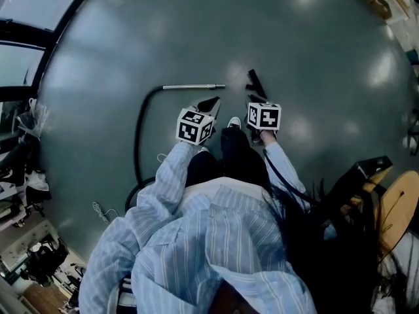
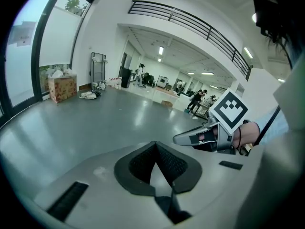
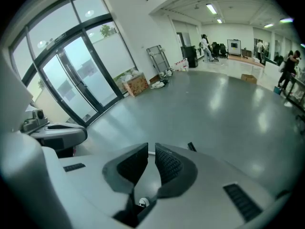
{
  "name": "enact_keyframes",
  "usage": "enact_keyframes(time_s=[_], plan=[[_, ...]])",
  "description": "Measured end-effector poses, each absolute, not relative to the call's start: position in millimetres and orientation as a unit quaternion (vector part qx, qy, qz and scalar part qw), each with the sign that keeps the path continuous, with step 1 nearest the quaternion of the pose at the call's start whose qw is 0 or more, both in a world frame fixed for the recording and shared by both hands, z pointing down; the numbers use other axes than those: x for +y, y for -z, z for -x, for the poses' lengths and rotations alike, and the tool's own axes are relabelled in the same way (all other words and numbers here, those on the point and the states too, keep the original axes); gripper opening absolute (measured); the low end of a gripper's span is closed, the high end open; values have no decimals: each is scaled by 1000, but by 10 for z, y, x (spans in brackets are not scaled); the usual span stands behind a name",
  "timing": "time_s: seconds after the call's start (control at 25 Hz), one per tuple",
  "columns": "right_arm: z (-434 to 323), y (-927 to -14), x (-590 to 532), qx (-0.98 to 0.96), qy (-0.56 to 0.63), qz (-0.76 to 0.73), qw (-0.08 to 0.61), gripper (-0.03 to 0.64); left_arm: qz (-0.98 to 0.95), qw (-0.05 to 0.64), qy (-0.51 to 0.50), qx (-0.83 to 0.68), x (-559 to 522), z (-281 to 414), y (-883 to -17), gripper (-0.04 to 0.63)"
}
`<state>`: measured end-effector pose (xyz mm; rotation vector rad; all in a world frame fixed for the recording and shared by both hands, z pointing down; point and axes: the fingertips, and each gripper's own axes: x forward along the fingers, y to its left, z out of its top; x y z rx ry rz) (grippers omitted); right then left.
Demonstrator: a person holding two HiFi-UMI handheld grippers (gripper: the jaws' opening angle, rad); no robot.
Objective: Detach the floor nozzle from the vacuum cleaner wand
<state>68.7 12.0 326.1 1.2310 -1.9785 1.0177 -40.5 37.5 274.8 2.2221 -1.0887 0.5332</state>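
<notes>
In the head view the silver wand (image 1: pixel 193 86) lies on the grey floor, its black hose (image 1: pixel 138 139) curving back toward me. The black floor nozzle (image 1: pixel 256 84) lies apart from the wand's free end, a little to its right. Both grippers are held above the floor in front of my legs. My left gripper (image 1: pixel 211 103) (image 2: pixel 155 149) is shut, pads together with nothing between them. My right gripper (image 1: pixel 255 101) (image 3: pixel 151 149) is shut to a thin slit and holds nothing. Neither gripper touches the wand or the nozzle.
A white shoe (image 1: pixel 234 122) shows between the grippers. A thin white cable (image 1: pixel 100 211) lies at the lower left. Cluttered shelves (image 1: pixel 23 175) stand at the left and a wooden seat (image 1: pixel 399 205) with dark gear at the right. A cardboard box (image 2: pixel 62 87) sits by the window.
</notes>
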Motion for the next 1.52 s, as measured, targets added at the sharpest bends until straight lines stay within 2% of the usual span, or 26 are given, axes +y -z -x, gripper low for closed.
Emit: enact_keyframes(time_s=[0.4, 0.68, 1.12, 1.52], plan=[[342, -2829, 982, -762, -362, -456, 284, 51, -831, 321, -143, -431, 1405, 1533, -2386, 5], [609, -2745, 1768, -755, -383, -466, 256, 51, -840, 315, -139, -420, 2010, 1824, -2419, 6], [263, -2642, 2659, -771, -363, -448, 272, 51, -851, 307, -125, -407, 2721, 1188, -2297, 6], [-245, -2571, 3262, -798, -345, -393, 299, 51, -821, 315, -103, -464, 3311, 623, -2177, 6]])
